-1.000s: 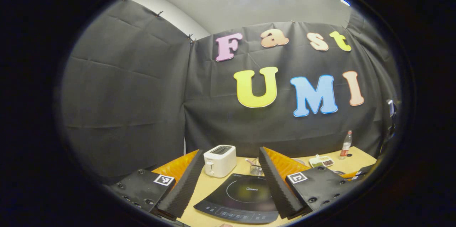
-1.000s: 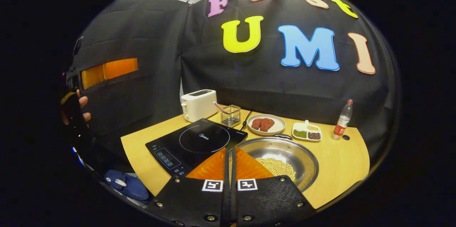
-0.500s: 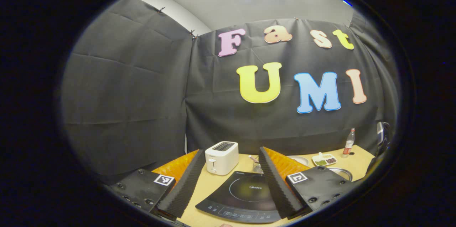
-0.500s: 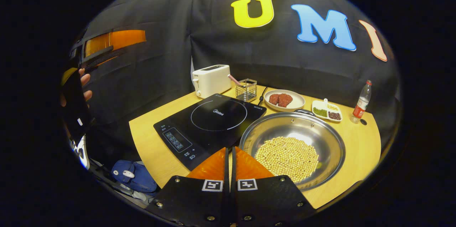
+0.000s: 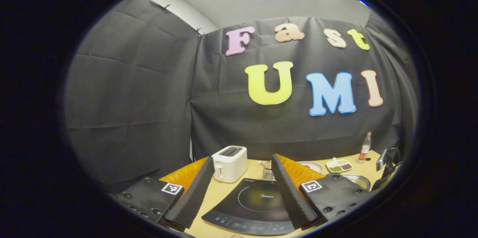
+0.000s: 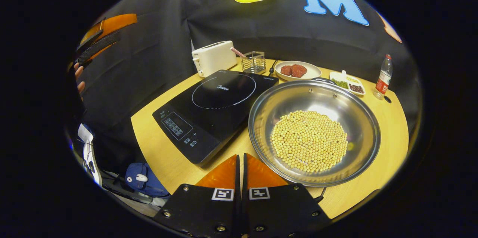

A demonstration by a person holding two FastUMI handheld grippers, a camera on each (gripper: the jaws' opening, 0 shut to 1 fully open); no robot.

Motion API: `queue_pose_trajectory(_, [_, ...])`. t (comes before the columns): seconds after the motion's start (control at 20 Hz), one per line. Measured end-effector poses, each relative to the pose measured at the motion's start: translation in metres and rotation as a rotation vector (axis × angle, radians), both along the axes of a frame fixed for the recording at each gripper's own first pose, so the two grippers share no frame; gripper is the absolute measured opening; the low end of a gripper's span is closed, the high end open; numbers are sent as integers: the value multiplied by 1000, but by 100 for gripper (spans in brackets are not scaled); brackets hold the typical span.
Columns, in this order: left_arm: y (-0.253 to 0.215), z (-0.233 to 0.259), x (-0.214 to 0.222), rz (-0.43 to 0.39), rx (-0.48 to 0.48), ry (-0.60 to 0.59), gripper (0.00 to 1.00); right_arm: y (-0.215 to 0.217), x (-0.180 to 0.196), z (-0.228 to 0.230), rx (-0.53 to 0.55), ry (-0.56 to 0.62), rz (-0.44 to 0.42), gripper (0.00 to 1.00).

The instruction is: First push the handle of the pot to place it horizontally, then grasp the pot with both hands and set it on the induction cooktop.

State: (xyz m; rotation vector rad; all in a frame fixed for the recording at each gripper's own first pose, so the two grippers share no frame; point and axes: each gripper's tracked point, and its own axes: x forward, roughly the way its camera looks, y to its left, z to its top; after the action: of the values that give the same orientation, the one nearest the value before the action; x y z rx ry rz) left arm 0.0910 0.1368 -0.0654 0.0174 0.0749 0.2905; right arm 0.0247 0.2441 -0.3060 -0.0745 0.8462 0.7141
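left tongs: spread wide, holding nothing
right tongs: closed together, holding nothing
pot: on tabletop, beside induction cooktop

A wide, shallow steel pot sits upright on the bench, holding a heap of pale round beans. It sits just beside the flat black induction cooktop with its ring mark and front control strip.
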Motion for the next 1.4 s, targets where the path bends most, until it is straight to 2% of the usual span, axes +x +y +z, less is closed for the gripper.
queue_pose_trajectory(0.55, [-15,-13,35,-74,-17,12,100,-6,0,-15,-13,73,-51,1])
queue_pose_trajectory(0.9, [-43,-20,68,-153,-50,10,100,-19,0,-16,-21,97,-97,1])
queue_pose_trajectory(1.4, [-81,-28,105,-262,-82,2,100,-44,-1,-21,-89,119,-132,1])
